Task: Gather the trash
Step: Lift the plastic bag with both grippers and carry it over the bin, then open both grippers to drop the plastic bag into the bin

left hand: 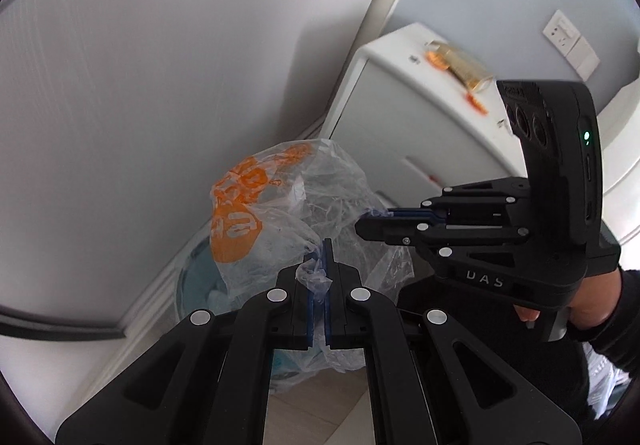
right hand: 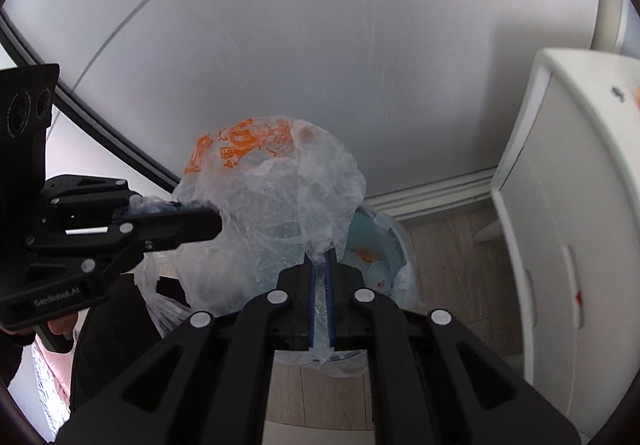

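A clear plastic bag with orange print is held up over the bin, pinched at 6 o'clock by the left gripper and at 3 o'clock by the right gripper.

White cabinet stands on wood floor beside grey wall.

plastic bag: clear, orange print | bin: pale blue | cabinet: white

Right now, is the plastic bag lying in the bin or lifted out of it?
Lifted. The plastic bag hangs above the bin, pinched by the left claw and the right claw on separate edges.
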Demonstrator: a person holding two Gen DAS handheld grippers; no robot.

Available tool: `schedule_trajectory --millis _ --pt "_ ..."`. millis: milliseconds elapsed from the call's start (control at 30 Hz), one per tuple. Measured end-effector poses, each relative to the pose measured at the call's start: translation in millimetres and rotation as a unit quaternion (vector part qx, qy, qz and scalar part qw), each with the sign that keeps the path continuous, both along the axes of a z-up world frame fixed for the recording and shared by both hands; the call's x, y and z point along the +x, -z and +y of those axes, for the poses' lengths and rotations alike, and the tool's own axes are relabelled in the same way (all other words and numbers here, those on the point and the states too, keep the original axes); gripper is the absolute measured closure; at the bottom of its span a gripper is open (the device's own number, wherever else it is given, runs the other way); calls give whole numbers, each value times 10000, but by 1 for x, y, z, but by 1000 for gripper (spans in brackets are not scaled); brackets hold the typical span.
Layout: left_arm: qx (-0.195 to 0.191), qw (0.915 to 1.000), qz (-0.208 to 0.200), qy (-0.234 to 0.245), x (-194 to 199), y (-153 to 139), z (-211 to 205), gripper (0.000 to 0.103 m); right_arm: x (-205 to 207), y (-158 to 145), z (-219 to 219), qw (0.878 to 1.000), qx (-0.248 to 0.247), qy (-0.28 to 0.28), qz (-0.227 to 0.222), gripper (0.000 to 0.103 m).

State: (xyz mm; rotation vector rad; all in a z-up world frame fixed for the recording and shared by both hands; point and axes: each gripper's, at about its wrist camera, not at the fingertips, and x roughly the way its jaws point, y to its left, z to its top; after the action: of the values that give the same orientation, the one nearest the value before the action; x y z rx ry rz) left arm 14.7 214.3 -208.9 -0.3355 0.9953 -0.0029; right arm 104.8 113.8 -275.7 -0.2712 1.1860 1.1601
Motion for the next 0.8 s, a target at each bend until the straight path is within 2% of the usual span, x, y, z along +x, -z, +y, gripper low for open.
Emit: schedule_trajectory --millis 300,467,600,800 --pt "-451 9967 625 -254 1 84 25 101 0 76 30 9972 -566 -216 434 96" --pt "-580 9933 950 -305 4 121 32 101 -4 118 43 9937 -797 -253 747 96" --pt "-708 9899 1173 -374 5 149 41 101 -4 144 54 9907 -949 -299 933 96" --pt "-849 9865 1332 -433 4 175 53 101 -14 166 66 9880 -1161 -458 910 96"
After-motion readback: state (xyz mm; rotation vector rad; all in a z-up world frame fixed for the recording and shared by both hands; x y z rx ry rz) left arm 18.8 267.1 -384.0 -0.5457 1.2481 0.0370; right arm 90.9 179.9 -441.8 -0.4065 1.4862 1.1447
